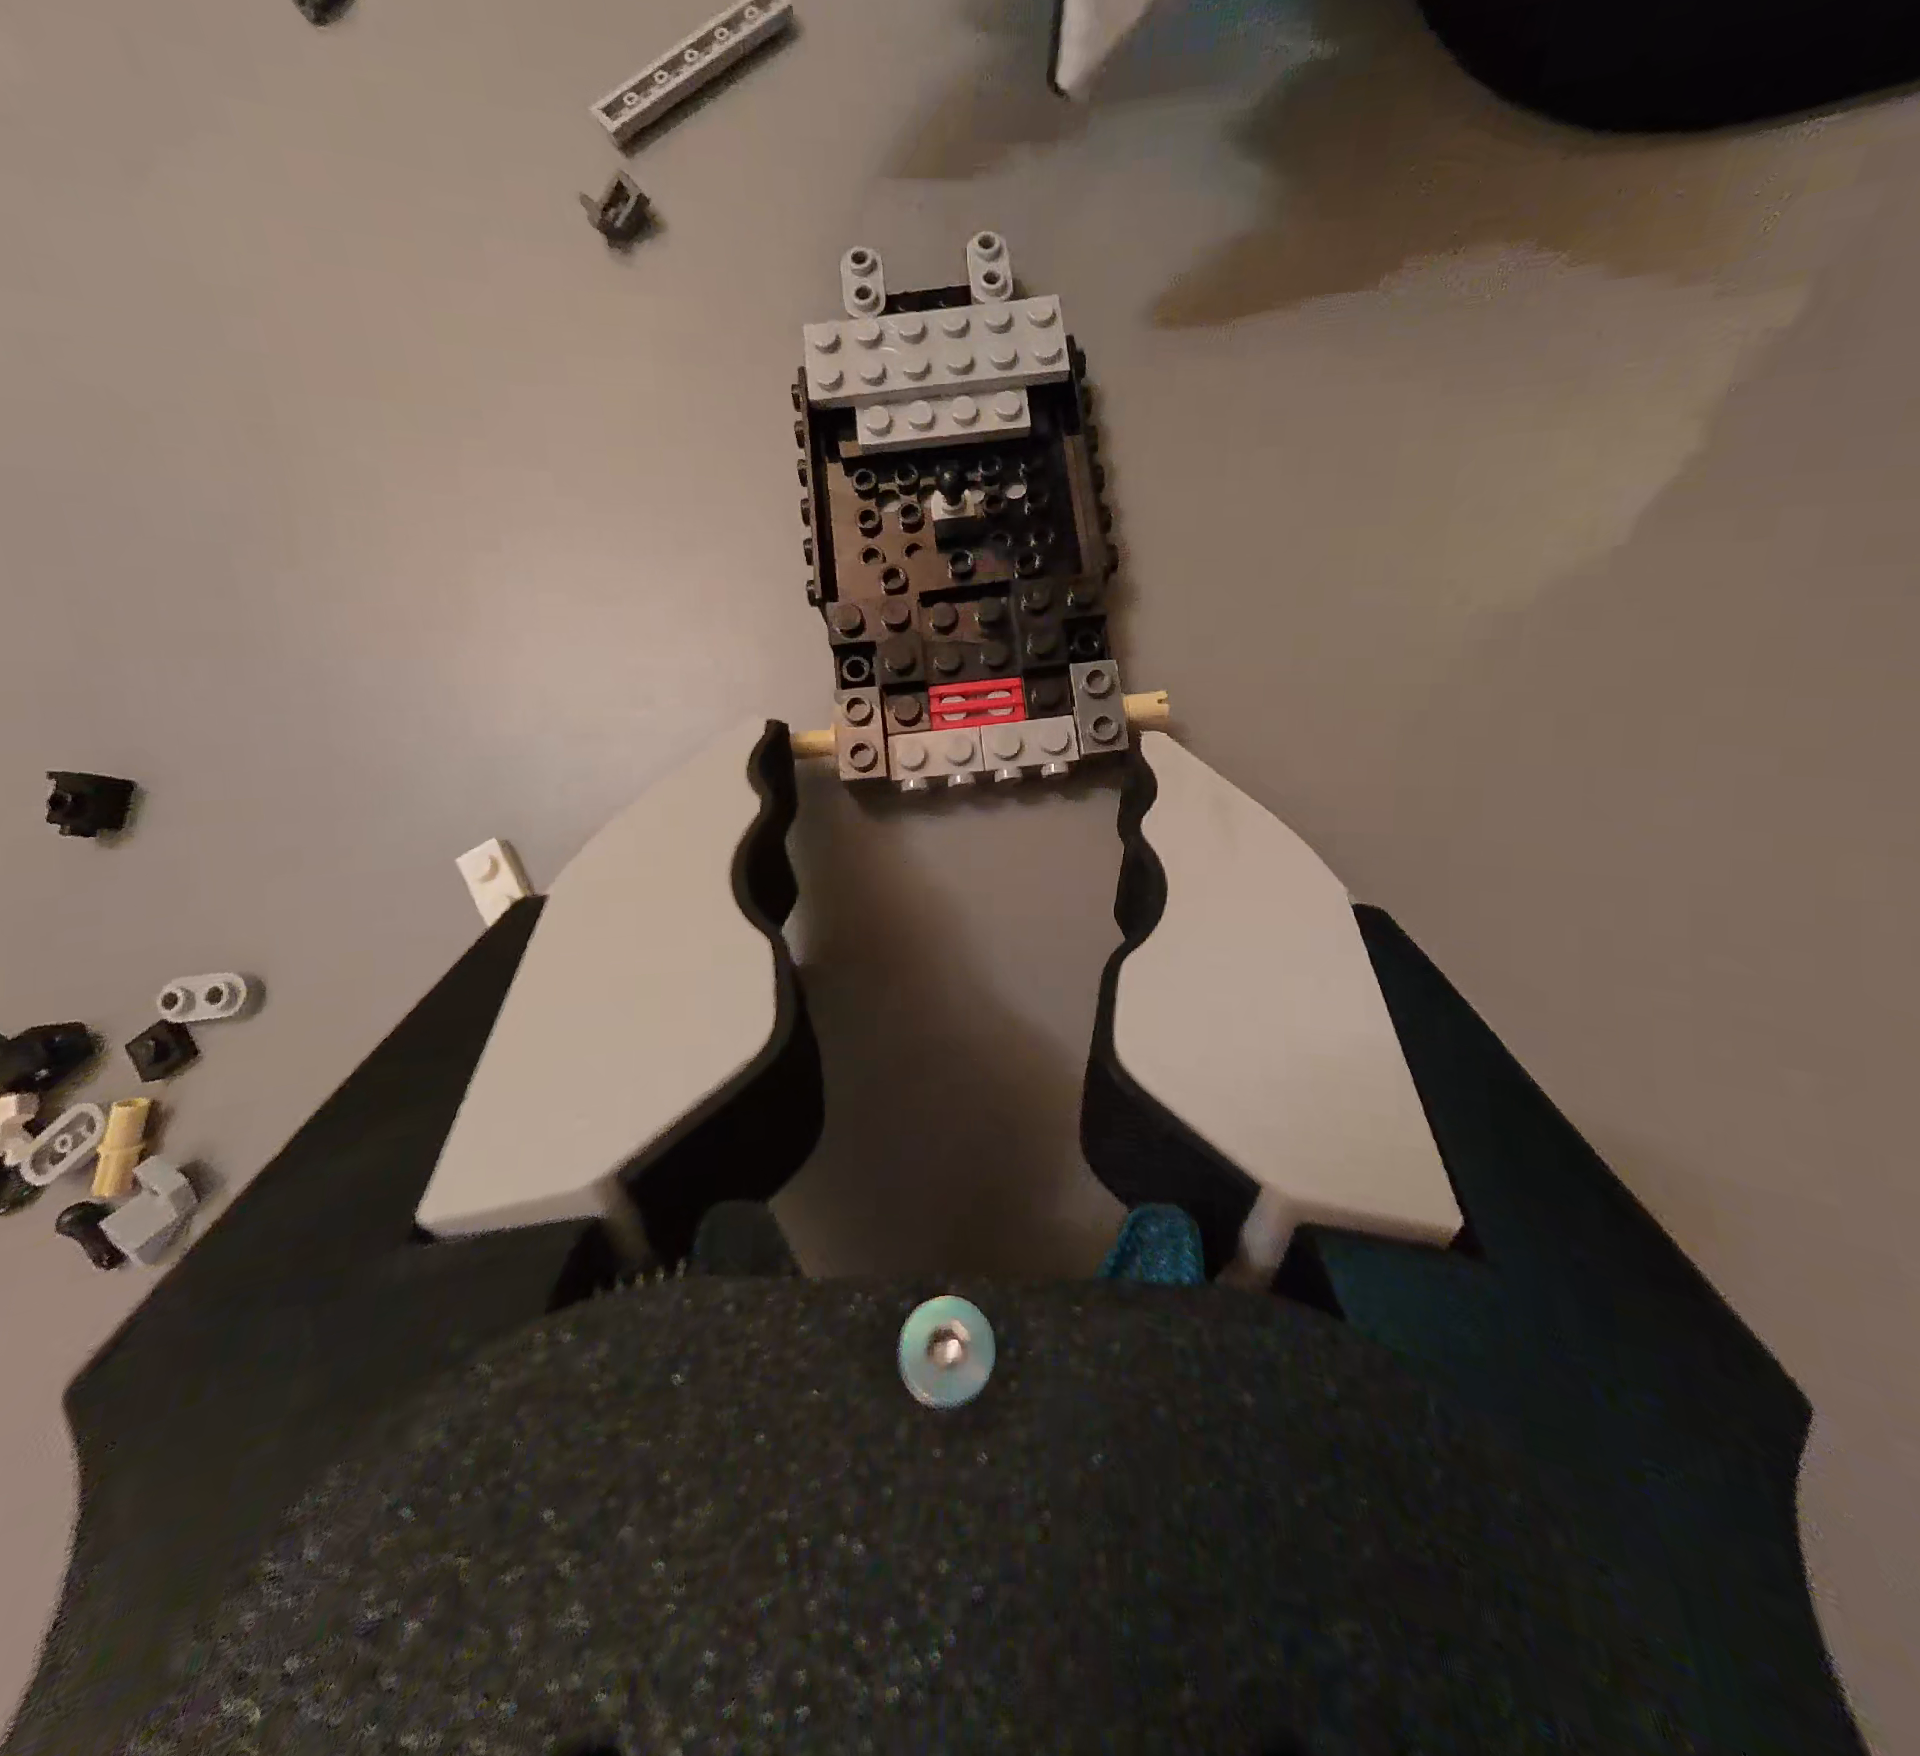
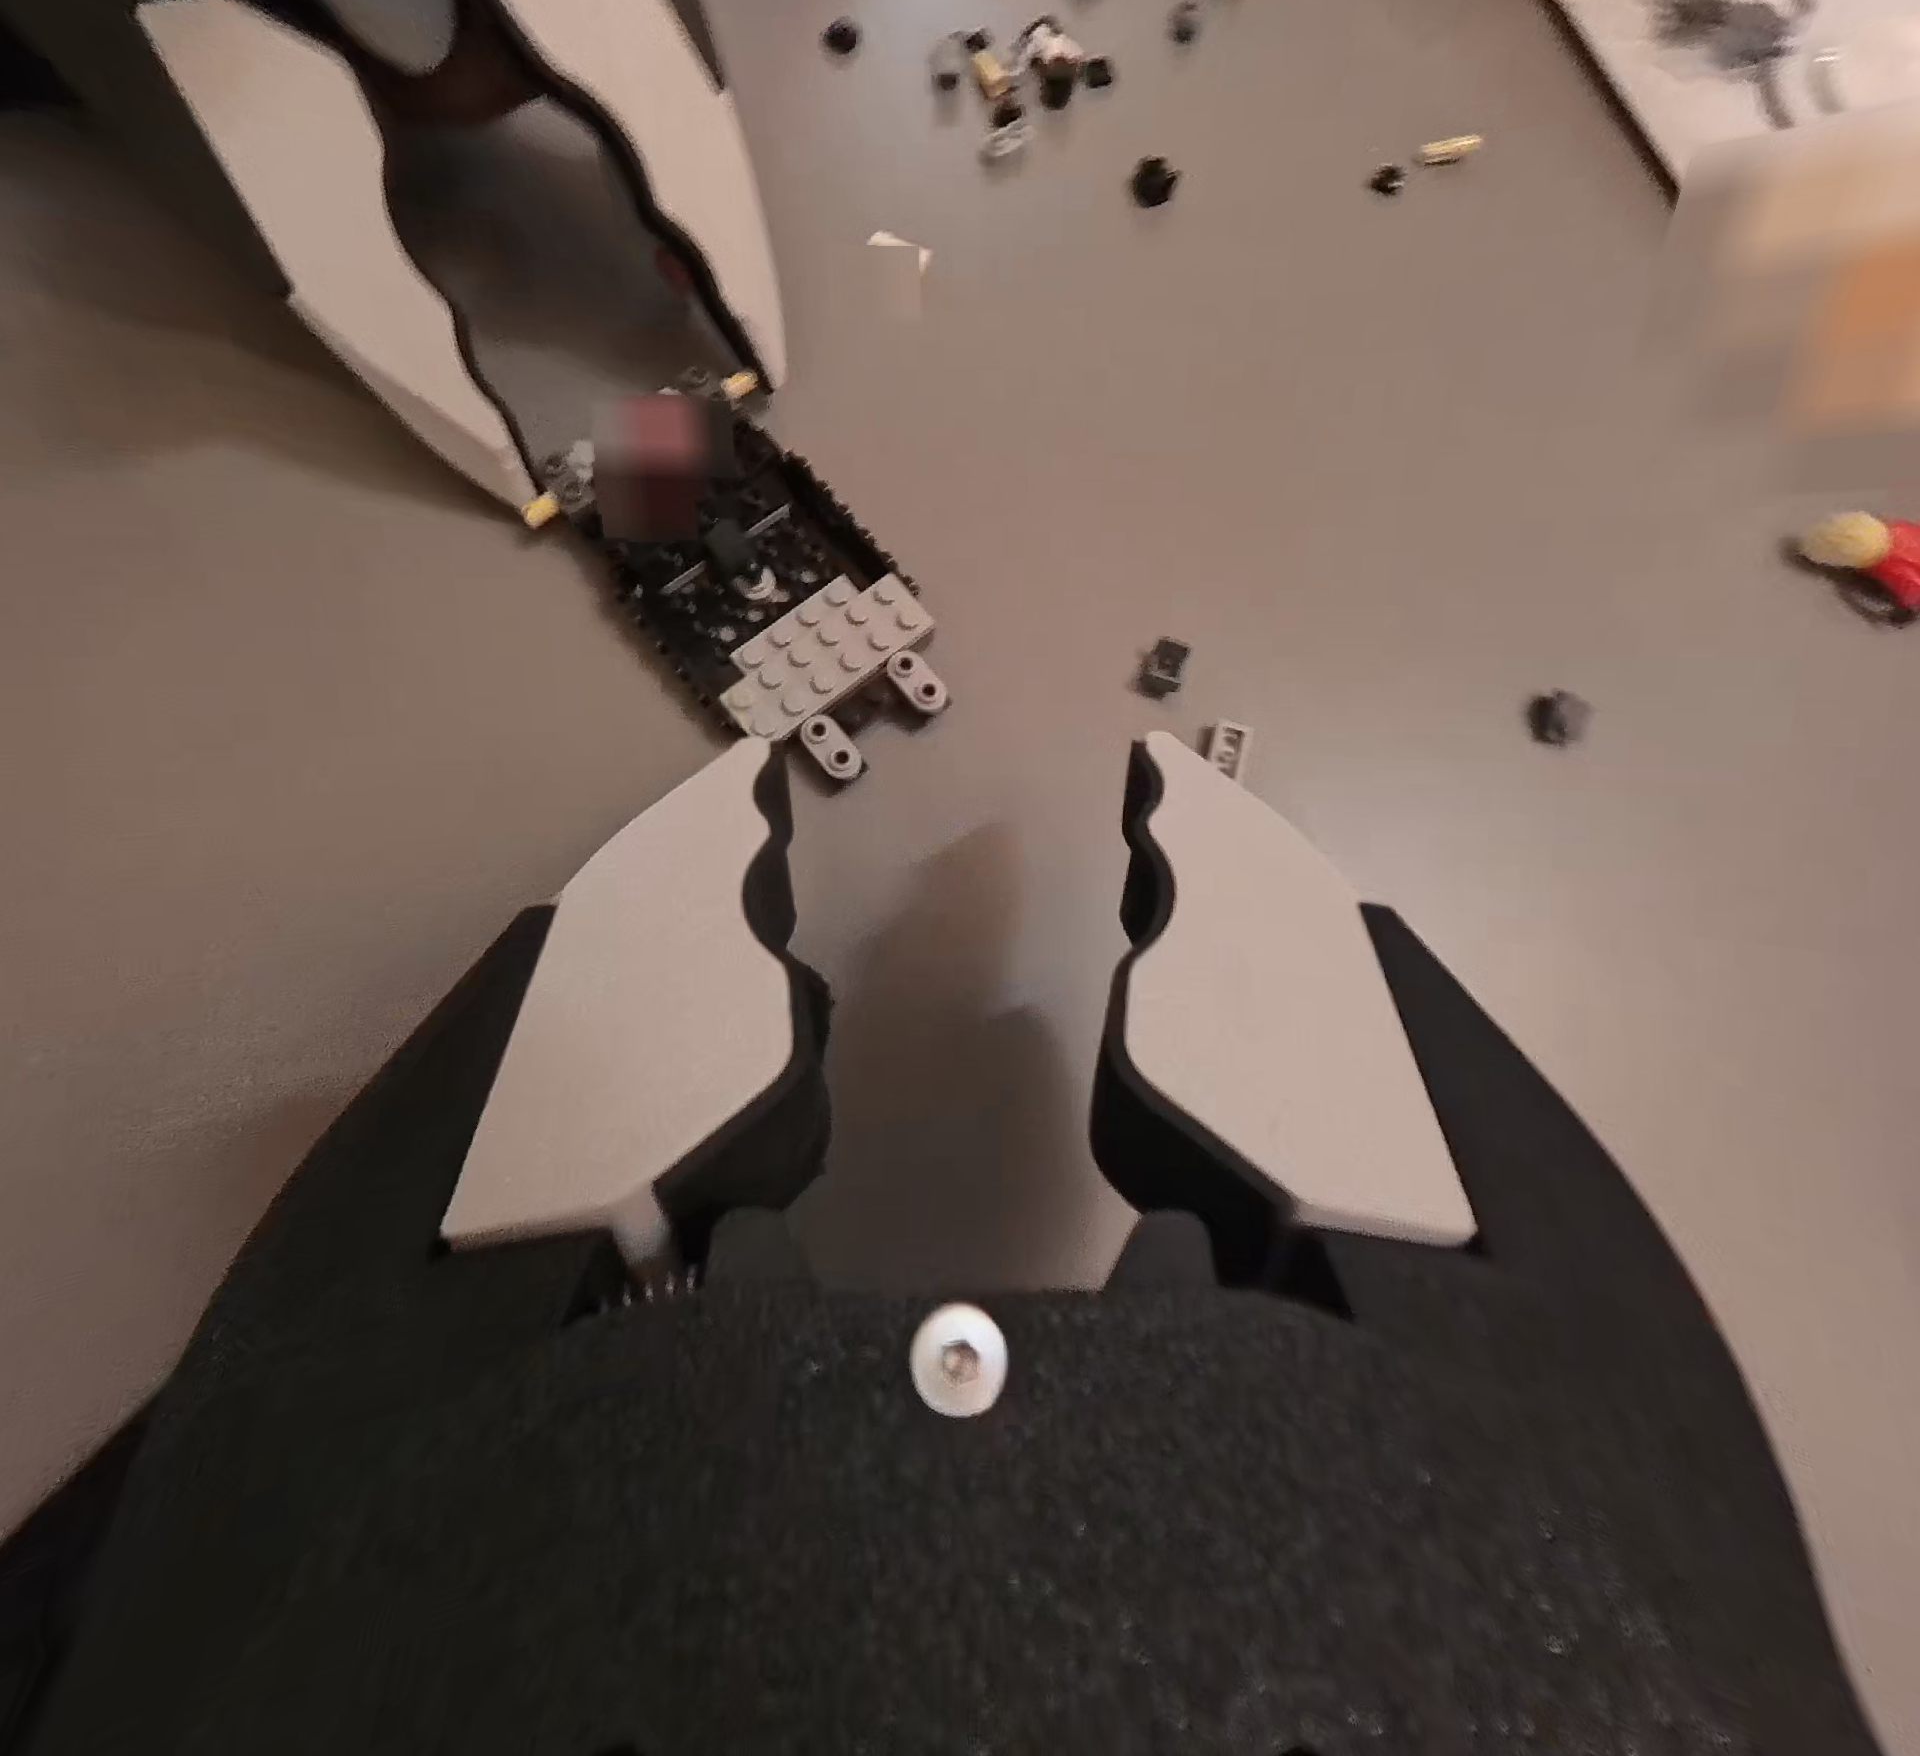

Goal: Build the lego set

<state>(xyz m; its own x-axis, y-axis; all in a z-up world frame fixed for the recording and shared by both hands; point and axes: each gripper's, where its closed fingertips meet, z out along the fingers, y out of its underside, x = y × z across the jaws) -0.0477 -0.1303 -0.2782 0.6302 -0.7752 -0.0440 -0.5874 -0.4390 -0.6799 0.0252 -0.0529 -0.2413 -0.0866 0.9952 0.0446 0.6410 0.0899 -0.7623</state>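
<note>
Item: lego build (image 1: 956,522), part-assembled. Black studded chassis, light grey plate (image 1: 940,356) across its far end, red grille tile (image 1: 975,704) at its near end, tan axle pin (image 1: 1143,707) sticking out on both sides of that near end. It lies flat on the grey bench (image 1: 416,511), toward the middle, well clear of any edge we can see.

Item: left gripper (image 1: 956,750). Fingers spread wide, holding nothing. The tips stand just short of the axle ends, one on each side of the build's near end; we cannot tell whether the left tip touches the pin.

Item: right gripper (image 2: 951,756). Fingers spread, empty. It hangs just beside the build's grey-plate end, near the two rounded grey link plates (image 2: 873,704) that jut out there.

Item: loose parts. A long grey beam (image 1: 691,65) and small black pieces toward the far left of the bench; a heap of grey, tan and black bits (image 1: 94,1145) at the near left. The right wrist view shows a further scatter (image 2: 1039,54) across the bench, blurred.

Step in hand, as we judge it: steadying the build from the left before a part is fetched or pressed on.

Handling notes:
- We should close on the chassis sides rather than on the pin ends, which may slide through.
- We should square the fingers to the build first, so it does not swivel on the smooth bench.
- We should press parts straight down while the left holds firm.
</note>
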